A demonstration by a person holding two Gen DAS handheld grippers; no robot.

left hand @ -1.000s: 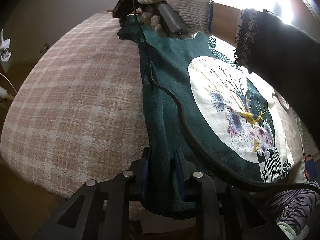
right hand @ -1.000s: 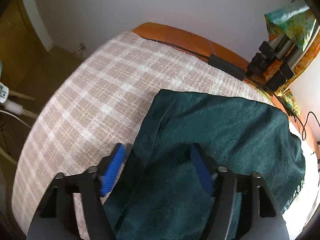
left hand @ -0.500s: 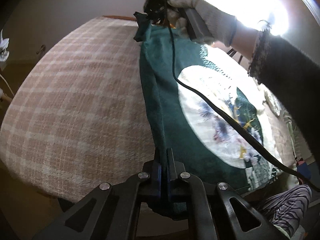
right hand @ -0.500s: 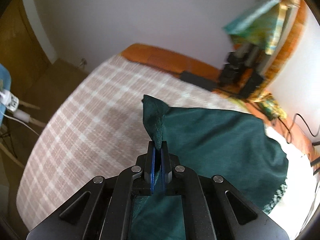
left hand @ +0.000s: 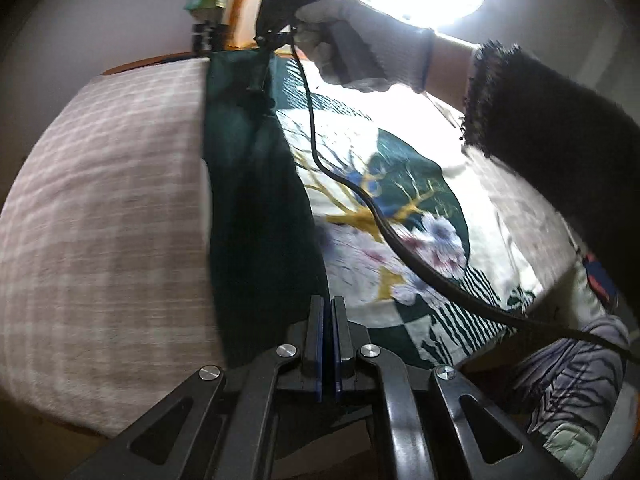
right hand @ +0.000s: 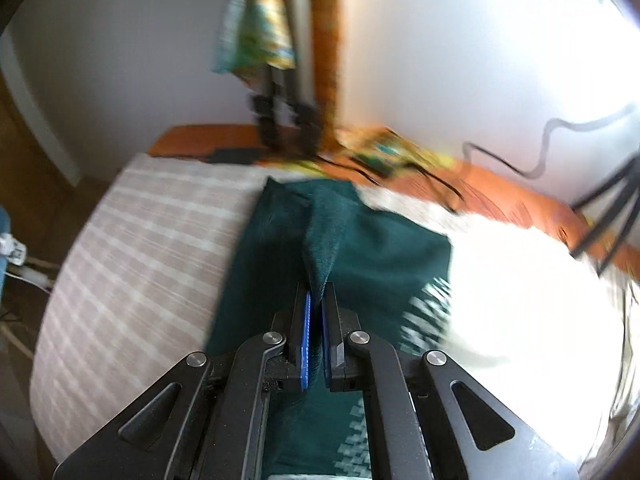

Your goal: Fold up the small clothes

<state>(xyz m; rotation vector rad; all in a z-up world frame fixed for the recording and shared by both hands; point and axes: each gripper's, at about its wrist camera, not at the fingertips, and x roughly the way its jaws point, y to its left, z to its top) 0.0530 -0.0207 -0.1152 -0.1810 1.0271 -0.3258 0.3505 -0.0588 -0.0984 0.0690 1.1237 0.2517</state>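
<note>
Clearly early on: both the left gripper and right gripper had fingers pinching the green cloth's left edge, lifted off the bed; no fold was finished.

A broad stretch of the plaid bedcover lies bare along the bed's left side, open from the near edge to the far edge. The lifted green cloth runs as a raised ridge down the middle, pinched by the left gripper at the near edge and the right gripper toward the far edge. A black cable sags across the printed right half. At the far edge, tripod legs, a wooden post and loose cords crowd the orange bed frame.
</note>
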